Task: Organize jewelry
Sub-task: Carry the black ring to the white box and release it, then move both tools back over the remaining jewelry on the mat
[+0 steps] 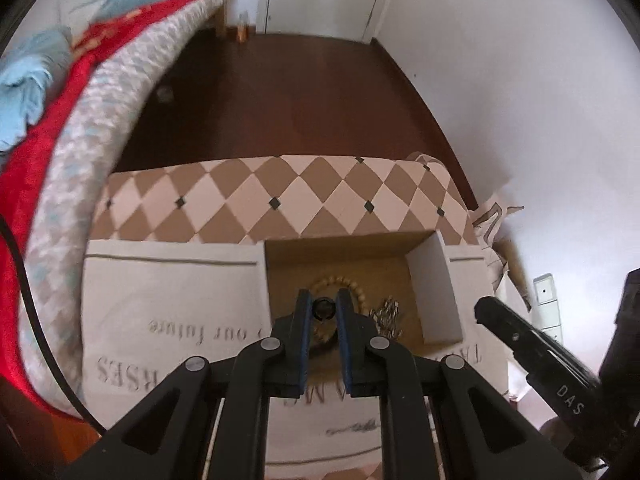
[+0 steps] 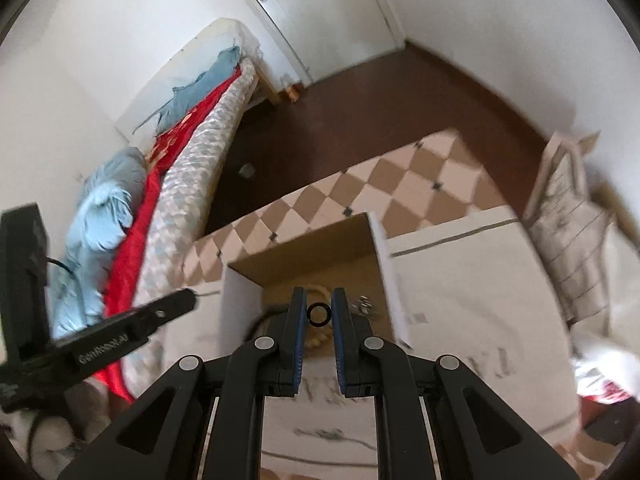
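My left gripper [image 1: 324, 298] is shut on a small dark ring [image 1: 324, 309], pinched between the blue pads. It hangs over an open cardboard box [image 1: 436, 292] that holds a beaded bracelet [image 1: 352, 282] and a silvery piece [image 1: 386, 312]. My right gripper [image 2: 319, 296] is shut on a thin black ring [image 2: 318, 315] above the same box [image 2: 304, 248], with the silvery piece [image 2: 364, 304] just to its right. Each gripper shows in the other's view: the right gripper's finger [image 1: 520, 340] and the left gripper's finger [image 2: 160, 316].
The box sits on a white printed cloth [image 1: 172, 320] over a brown-and-cream checkered cover [image 1: 280, 200]. A bed with a red blanket [image 1: 24, 200] runs along the left. Dark wood floor [image 1: 300, 100] lies beyond, and crumpled paper packaging [image 2: 568, 220] stands at the right.
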`<action>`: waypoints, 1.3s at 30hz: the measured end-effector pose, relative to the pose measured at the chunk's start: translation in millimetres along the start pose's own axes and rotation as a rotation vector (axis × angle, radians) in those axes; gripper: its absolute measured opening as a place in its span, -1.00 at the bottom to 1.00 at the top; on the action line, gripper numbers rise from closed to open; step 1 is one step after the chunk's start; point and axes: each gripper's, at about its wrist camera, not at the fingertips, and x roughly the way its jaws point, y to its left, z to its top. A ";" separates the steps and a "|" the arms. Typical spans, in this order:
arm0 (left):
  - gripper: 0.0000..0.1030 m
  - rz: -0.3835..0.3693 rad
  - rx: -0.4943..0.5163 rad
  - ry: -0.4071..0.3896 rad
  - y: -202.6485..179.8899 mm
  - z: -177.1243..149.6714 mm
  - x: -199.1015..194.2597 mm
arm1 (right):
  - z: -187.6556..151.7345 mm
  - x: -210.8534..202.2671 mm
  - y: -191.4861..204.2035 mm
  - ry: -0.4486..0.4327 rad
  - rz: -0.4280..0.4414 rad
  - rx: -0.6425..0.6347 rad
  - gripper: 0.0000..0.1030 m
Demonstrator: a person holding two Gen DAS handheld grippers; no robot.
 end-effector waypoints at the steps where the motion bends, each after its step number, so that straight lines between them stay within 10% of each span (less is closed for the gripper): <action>1: -0.81 -0.020 -0.006 0.038 0.5 7.5 9.0 | 5.9 9.0 -2.1 0.032 0.008 0.015 -0.75; 8: -0.50 -0.027 -0.039 0.071 6.0 32.9 18.9 | 19.3 31.7 -2.7 0.106 -0.004 0.035 -0.55; 10: 0.23 -0.015 -0.050 0.040 8.9 37.3 10.0 | 22.4 27.2 -4.0 0.094 -0.006 0.037 -0.20; 15: 0.80 0.069 -0.058 -0.040 21.4 38.3 -13.6 | 22.2 16.3 0.6 0.076 -0.149 -0.039 0.23; 16: 1.00 0.113 -0.045 -0.052 23.1 36.3 -16.3 | 19.8 15.5 2.7 0.081 -0.220 -0.073 0.58; 17: 1.00 0.192 -0.019 -0.082 24.3 30.4 -21.1 | 17.6 14.9 3.3 0.084 -0.256 -0.096 0.95; 22: 1.00 0.372 0.040 -0.124 32.2 -1.8 -23.7 | -6.5 19.8 11.1 0.125 -0.448 -0.232 1.00; 39: 1.00 0.410 0.069 -0.231 22.0 -67.5 -78.0 | -49.0 -40.9 65.1 0.009 -0.437 -0.315 1.00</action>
